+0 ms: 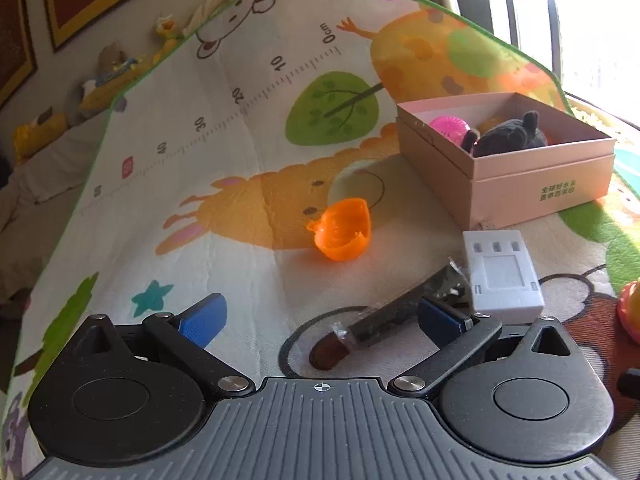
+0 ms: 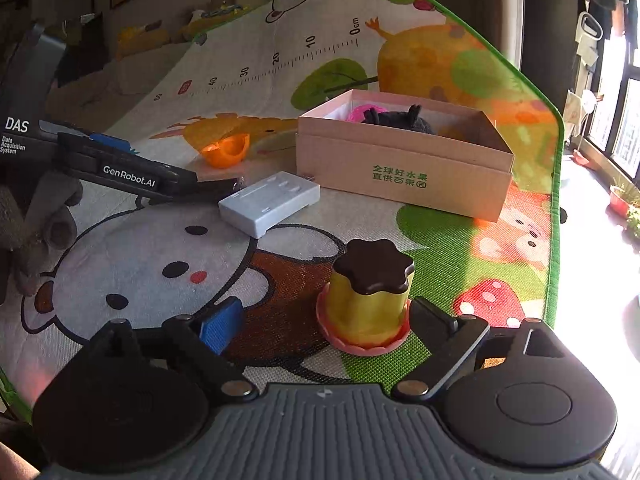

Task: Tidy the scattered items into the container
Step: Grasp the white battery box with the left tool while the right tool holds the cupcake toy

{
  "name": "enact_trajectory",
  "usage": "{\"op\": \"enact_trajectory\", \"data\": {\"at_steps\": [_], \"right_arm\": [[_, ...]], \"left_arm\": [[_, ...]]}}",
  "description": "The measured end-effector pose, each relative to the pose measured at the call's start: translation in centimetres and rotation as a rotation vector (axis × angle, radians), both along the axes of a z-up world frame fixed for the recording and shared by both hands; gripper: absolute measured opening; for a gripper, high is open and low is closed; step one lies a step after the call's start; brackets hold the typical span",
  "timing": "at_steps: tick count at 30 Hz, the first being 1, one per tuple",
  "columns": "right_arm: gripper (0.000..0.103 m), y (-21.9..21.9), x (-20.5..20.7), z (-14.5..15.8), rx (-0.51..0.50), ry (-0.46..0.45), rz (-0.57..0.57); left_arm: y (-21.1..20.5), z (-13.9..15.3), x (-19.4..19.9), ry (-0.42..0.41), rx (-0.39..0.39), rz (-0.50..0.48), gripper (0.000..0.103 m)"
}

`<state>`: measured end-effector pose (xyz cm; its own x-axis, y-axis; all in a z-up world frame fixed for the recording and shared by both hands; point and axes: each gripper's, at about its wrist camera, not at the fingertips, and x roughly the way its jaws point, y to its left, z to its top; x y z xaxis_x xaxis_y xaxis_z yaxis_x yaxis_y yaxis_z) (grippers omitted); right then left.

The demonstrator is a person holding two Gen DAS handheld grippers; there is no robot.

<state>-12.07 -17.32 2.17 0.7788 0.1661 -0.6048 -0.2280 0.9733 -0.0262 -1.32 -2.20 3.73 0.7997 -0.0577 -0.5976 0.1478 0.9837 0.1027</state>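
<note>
In the left wrist view my left gripper (image 1: 322, 320) is open just above the play mat. A dark wrapped stick with a brown tip (image 1: 384, 320) lies slanted between its fingers, close to the right pad (image 1: 440, 320). Beyond it are a white plastic case (image 1: 502, 276) and an orange half shell (image 1: 344, 232). The pink cardboard box (image 1: 540, 184) holds a pink ball (image 1: 448, 126) and a dark plush (image 1: 508, 136). My right gripper (image 2: 328, 326) is open around a yellow pudding toy with a brown lid (image 2: 368, 300), with both pads apart from it.
The mat's green edge (image 2: 554, 240) runs close on the right, with bright floor and plant pots beyond. The left gripper's black body (image 2: 128, 176) and a gloved hand (image 2: 36, 232) fill the left of the right wrist view. Soft toys line the far wall.
</note>
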Motion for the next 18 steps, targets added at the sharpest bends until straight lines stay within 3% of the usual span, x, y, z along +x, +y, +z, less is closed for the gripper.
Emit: {"op": "enact_trajectory", "data": {"at_steps": [3, 5, 10, 18], "right_arm": [[0.092, -0.4, -0.1, 0.1, 0.013, 0.003, -0.016], [0.092, -0.7, -0.3, 0.1, 0.019, 0.004, -0.022], [0.092, -1.1, -0.6, -0.2, 0.026, 0.015, -0.029], [0.092, -1.1, -0.6, -0.4, 0.029, 0.008, -0.024]], "left_arm": [[-1.2, 0.3, -0.4, 0.055, -0.189, -0.129, 0.103], [-3.0, -0.1, -0.2, 0.074, -0.224, -0.191, 0.103], [-6.9, -1.5, 1.9, 0.049, -0.099, -0.229, 0.103], [-8.0, -2.2, 5.5, 0.073, -0.024, -0.230, 0.101]]}}
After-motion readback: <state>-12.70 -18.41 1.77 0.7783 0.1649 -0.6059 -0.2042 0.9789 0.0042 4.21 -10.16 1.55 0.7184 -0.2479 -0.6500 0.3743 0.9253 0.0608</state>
